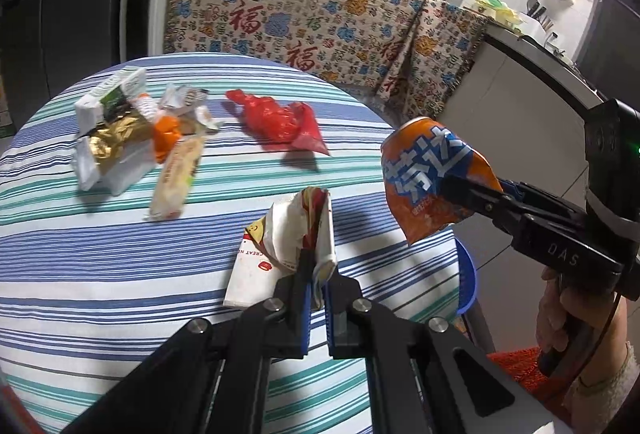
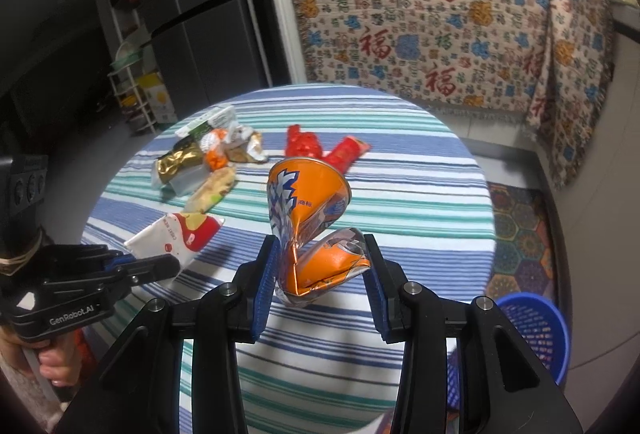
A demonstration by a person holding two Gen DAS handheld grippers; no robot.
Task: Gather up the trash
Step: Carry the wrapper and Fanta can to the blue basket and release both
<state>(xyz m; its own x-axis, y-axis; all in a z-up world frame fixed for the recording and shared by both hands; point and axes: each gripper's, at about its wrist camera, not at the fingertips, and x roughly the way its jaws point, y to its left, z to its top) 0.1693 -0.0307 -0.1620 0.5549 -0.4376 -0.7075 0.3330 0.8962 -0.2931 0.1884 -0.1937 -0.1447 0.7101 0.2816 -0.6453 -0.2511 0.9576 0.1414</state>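
Note:
My left gripper is shut on a white and red paper wrapper, held just above the striped table; it also shows in the right wrist view. My right gripper is shut on a crushed orange soda can, held above the table's right side; the can also shows in the left wrist view. A red plastic bag lies on the far side of the table. A pile of wrappers and cartons lies at the far left.
A blue plastic basket stands on the floor to the right of the round striped table. A patterned cloth drapes the counter behind, with pots on top. A dark fridge stands at the left.

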